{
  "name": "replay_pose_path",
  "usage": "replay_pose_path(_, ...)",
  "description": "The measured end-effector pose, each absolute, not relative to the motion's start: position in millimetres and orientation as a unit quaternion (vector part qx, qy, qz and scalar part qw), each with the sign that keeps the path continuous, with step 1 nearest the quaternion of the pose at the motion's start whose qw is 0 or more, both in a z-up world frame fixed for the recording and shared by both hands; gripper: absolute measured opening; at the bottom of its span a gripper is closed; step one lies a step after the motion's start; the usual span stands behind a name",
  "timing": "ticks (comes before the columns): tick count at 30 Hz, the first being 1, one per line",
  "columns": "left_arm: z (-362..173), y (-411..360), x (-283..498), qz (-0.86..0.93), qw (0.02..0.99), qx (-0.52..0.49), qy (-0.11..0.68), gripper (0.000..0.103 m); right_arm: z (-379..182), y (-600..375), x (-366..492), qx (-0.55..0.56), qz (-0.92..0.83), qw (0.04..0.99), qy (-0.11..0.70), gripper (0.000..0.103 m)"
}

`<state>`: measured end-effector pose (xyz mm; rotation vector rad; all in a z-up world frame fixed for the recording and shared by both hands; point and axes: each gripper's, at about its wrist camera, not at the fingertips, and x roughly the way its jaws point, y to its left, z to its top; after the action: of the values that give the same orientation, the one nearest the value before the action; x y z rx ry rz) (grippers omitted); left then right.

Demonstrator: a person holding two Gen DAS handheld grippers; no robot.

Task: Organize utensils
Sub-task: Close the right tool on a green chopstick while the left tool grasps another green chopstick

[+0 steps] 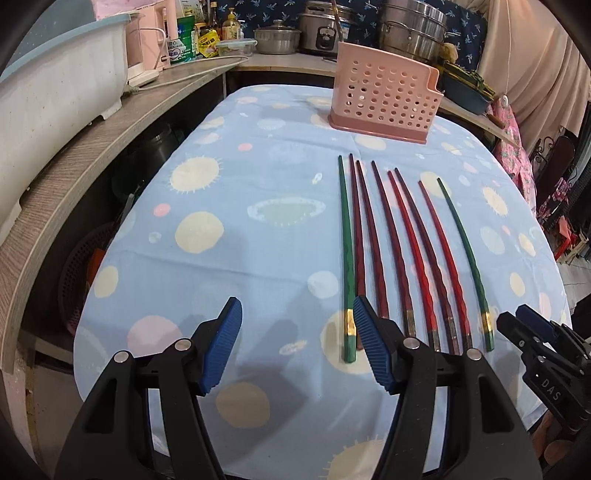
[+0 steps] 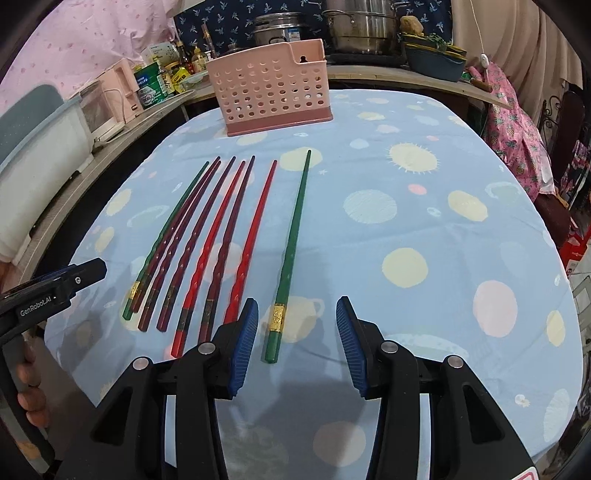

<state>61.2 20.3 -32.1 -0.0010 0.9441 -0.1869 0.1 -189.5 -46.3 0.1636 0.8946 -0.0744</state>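
Observation:
Several chopsticks lie side by side on the blue patterned tablecloth, tips toward a pink perforated utensil holder at the far end. The row runs from a green chopstick through dark red and bright red ones to a second green chopstick. My left gripper is open over the near end of the left green chopstick, and its right finger covers a dark red end. My right gripper is open, with the right green chopstick's gold-banded end in the gap, untouched.
A wooden counter curves along the left and back. It carries a white tub, a pink appliance, bottles and steel pots. Pink cloth hangs past the table's right edge. A hand holds the left gripper's handle.

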Motion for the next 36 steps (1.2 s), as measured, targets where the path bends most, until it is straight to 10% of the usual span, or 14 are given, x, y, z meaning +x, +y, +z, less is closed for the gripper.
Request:
replay_pose_path(16,-49.1,7.7,53.9,-0.104,0.876,0.016,0.471,0.059,-62.2,-188.4,3.8,0.076,-0.039,0.890,0.447,0.008)
replay_pose_path(36,-62.4,9.7,64.9,-0.083,0.870,0.018,0.485,0.061,-62.6,-188.8,5.2,0.076,-0.039,0.890,0.448,0.008)
